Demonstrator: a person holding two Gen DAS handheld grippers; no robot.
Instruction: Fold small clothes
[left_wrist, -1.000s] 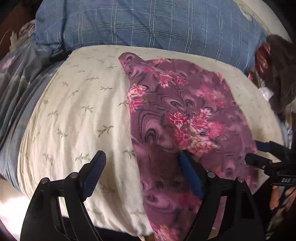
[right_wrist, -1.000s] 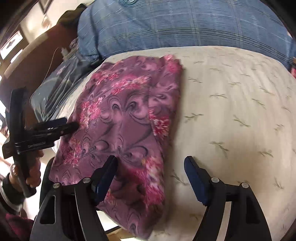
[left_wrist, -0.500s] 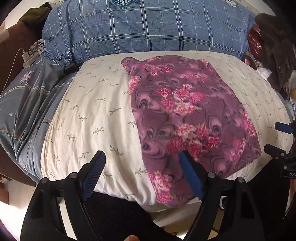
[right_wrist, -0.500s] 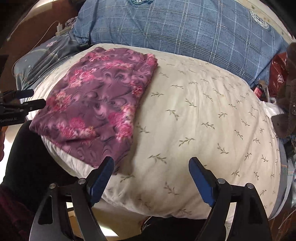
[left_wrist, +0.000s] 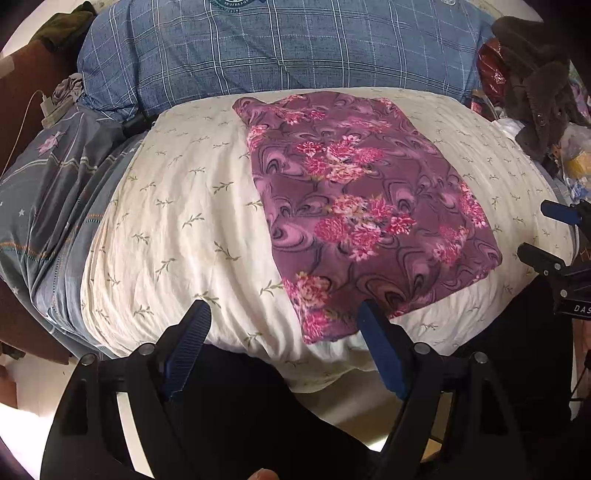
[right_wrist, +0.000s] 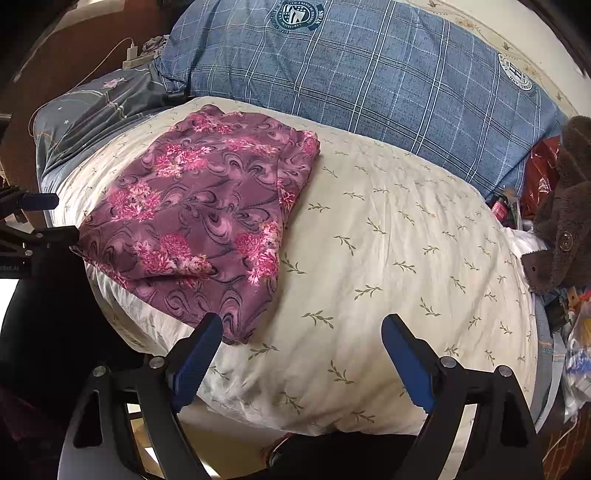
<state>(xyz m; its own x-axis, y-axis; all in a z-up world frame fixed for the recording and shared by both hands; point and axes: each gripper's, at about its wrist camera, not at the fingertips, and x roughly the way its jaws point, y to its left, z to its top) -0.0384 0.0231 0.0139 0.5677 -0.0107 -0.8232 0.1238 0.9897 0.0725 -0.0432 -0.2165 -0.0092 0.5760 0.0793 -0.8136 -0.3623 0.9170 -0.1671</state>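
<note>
A purple cloth with pink flowers lies folded flat on a cream pillow with a leaf print. It also shows in the right wrist view, on the left part of that pillow. My left gripper is open and empty, pulled back off the pillow's near edge, with its right finger just short of the cloth's near edge. My right gripper is open and empty, over the pillow's near edge, right of the cloth. Each gripper shows at the edge of the other's view, the right and the left.
A blue plaid pillow lies behind the cream one. A grey patterned sheet is to the left. A brown fleece garment and a red bag crowd the right side. A charger with a cable lies at the far left.
Both grippers have pulled back and up from the cloth, which now lies flat and untouched. The left gripper's right finger no longer rests on the cloth.
</note>
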